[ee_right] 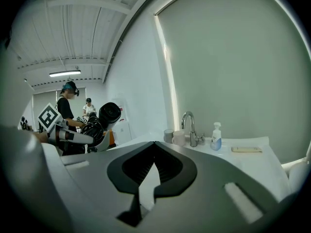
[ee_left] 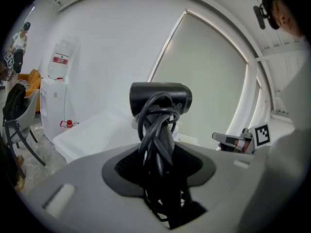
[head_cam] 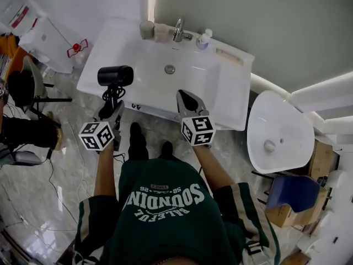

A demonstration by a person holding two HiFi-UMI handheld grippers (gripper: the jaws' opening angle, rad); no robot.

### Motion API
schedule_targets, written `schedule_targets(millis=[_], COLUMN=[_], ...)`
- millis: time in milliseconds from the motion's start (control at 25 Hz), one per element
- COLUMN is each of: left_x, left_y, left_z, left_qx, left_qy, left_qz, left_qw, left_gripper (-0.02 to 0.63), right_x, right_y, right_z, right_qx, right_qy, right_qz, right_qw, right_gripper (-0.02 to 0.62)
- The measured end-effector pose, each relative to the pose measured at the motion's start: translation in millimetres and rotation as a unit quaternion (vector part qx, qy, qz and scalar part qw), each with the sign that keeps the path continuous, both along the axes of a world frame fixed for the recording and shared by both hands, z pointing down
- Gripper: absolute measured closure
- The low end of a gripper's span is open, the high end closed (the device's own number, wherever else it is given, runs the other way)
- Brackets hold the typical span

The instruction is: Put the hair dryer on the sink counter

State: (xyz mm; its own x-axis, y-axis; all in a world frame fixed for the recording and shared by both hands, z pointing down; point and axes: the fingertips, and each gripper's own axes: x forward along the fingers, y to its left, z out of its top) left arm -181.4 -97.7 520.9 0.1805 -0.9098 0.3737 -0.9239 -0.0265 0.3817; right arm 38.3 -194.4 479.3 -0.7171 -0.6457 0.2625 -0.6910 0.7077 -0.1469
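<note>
Head view, ten o'clock: picks out the hair dryer (head_cam: 116, 75), matte black, with a short stubby barrel set crosswise atop a handle wound in loops of its own black cord. Clamped by that handle in the left gripper (head_cam: 113, 108), jaws pressed onto handle and cord alike; borne out in the left gripper view, with the barrel at twelve o'clock above the pads and the cord bunched between them. Overlaps the front left corner of the white sink counter (head_cam: 110, 40); cannot tell whether resting on it or held clear of it. Places the right gripper (head_cam: 187, 101) at six o'clock from the basin (head_cam: 193, 84), jaws drawn together to a point with nothing between them, tips overlapping the counter's front edge. Shows inside the basin only a round metal drain (head_cam: 170, 69). Lines up along the back rim, around twelve o'clock of the basin: a grey cup (head_cam: 146, 29), a pale cup (head_cam: 161, 32) just beside it, a chrome faucet (head_cam: 178, 30), then a small pump bottle (head_cam: 204, 39), blue in its lower part. Cannot make out the insides of either cup. Adds a flat pale bar (head_cam: 229, 55) lying on the counter at two o'clock of the basin.
</note>
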Motion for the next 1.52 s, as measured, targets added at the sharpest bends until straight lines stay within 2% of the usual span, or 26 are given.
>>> schedule_targets(millis=[440, 600, 840, 1080, 1520], left_x=[-83.2, -104.2, -144.4, -167.6, -201.3], left_y=[-97.8, -129.7, -144.6, -160.0, -217.5], left_z=[10.4, 17.3, 39.2, 71.6, 113.4], left_qx=[-0.008, -0.016, -0.043, -0.077, -0.111], left_qy=[-0.012, -0.015, -0.019, -0.022, -0.030], left_qz=[0.051, 0.064, 0.079, 0.093, 0.117], left_qw=[0.9986, 0.9977, 0.9958, 0.9924, 0.9865], left_gripper=[0.379, 0.379, 0.379, 0.379, 0.379], right_x=[-66.8, -79.9, -101.3, -109.8, -107.2], right_y=[-76.8, -99.4, -107.0, -115.7, -122.5], right_z=[-0.8, -1.9, 10.5, 21.6, 44.3], right_qx=[0.006, 0.005, -0.011, -0.026, -0.054], right_qy=[0.006, 0.010, 0.024, 0.033, 0.054], right_qz=[0.057, 0.074, 0.101, 0.130, 0.180], right_qw=[0.998, 0.997, 0.995, 0.991, 0.981], right_gripper=[0.591, 0.591, 0.591, 0.591, 0.591])
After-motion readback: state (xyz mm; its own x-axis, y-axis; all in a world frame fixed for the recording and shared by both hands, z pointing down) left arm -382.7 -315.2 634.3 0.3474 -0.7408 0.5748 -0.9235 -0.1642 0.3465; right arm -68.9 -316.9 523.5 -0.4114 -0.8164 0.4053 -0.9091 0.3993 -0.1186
